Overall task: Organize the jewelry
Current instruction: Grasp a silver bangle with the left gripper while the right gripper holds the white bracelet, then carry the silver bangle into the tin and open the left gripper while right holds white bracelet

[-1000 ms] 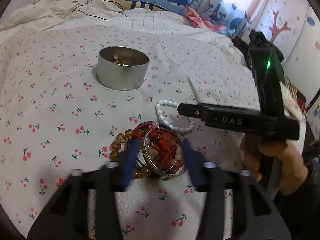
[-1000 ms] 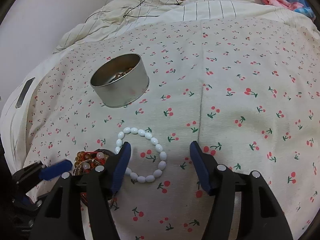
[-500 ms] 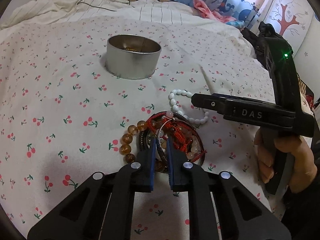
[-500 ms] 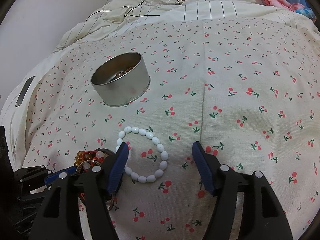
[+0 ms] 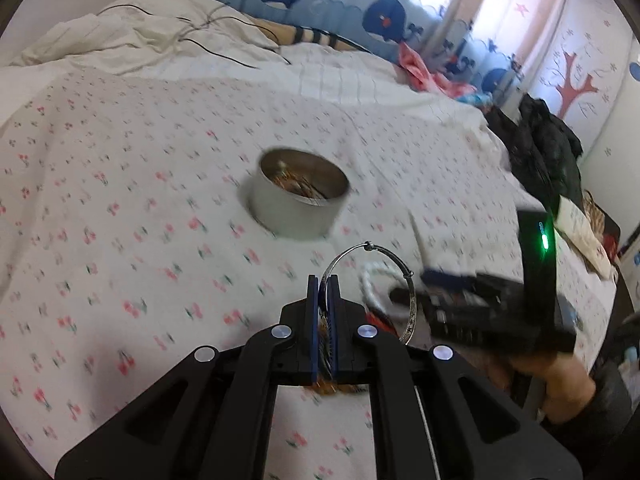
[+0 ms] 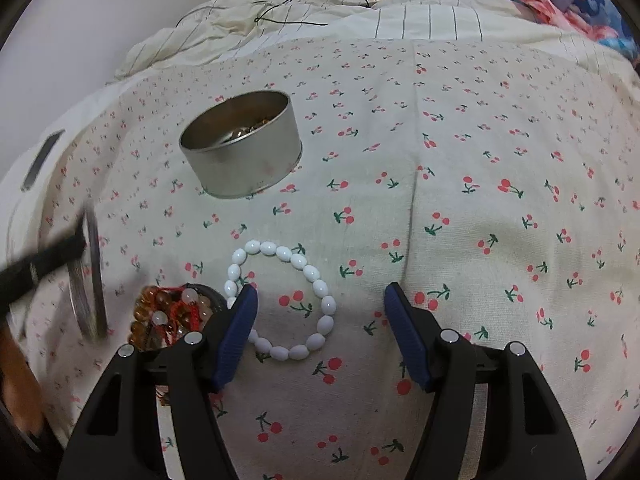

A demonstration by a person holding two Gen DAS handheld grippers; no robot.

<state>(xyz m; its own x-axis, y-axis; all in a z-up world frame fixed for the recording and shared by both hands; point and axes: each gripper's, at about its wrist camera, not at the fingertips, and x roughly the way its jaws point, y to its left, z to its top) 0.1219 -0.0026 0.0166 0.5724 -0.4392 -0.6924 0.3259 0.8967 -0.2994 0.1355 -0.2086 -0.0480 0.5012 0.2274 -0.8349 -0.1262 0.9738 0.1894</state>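
Note:
My left gripper point(image 5: 323, 284) is shut on a silver bangle point(image 5: 412, 304) and holds it lifted above the cherry-print bedspread; the bangle shows blurred at the left of the right wrist view point(image 6: 86, 280). A round metal tin point(image 5: 298, 198) with jewelry inside stands beyond it, also seen in the right wrist view point(image 6: 244, 148). My right gripper point(image 6: 320, 304) is open and empty, its jaws low over a white bead bracelet point(image 6: 280, 300). A pile of amber beads and red cord bracelets point(image 6: 172, 312) lies left of the white one.
Crumpled bedding with a black cable point(image 6: 288, 4) lies at the back. A phone point(image 6: 42, 160) rests at the left bed edge. Dark clothes point(image 5: 548, 152) and a book point(image 5: 580, 232) sit at the right edge of the bed.
My left gripper closed on the silver bangle in the pile and lifted it up off the bedspread toward the tin. The right gripper stayed open over the white bracelet.

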